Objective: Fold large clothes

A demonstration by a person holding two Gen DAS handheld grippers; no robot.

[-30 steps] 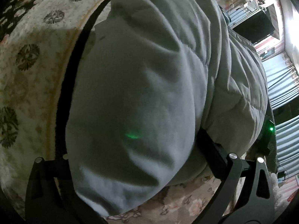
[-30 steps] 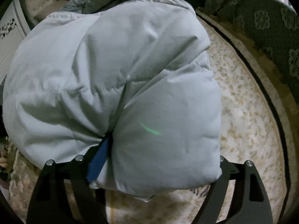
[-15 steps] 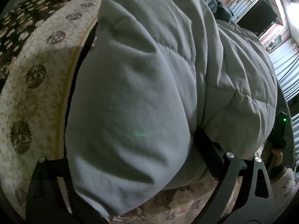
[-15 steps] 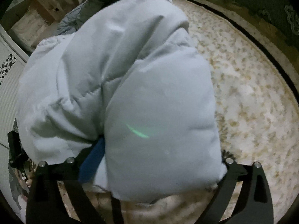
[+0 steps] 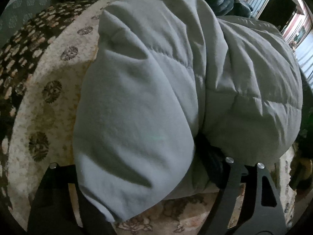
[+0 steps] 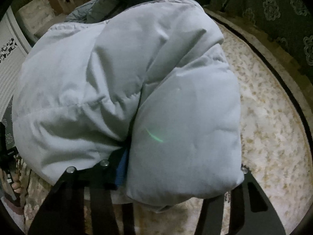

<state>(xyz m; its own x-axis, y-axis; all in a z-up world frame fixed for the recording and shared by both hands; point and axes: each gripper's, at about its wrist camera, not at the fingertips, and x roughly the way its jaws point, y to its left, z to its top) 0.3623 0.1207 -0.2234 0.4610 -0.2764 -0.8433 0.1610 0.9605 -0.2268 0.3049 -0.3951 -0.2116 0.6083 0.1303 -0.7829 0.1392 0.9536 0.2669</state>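
Note:
A pale grey puffy quilted jacket (image 5: 156,90) fills both wrist views, bunched and lifted over a patterned rug. My left gripper (image 5: 137,176) is shut on a thick padded fold of the jacket, which bulges out between its jaws and hides the fingertips. My right gripper (image 6: 176,176) is shut on another padded fold of the same jacket (image 6: 121,82); a blue strip (image 6: 121,173) shows by its left jaw.
A cream floral rug (image 5: 49,98) with a dark border lies under the jacket, and it also shows in the right wrist view (image 6: 270,121). A green patterned sofa (image 6: 277,9) stands at the back right. Dark clothes (image 5: 225,0) lie behind the jacket. Curtains and furniture stand at the far right.
Both grippers have kept their hold. The jacket bundle has shifted slightly and the left view has swung, showing more of the rug's dark border at the left.

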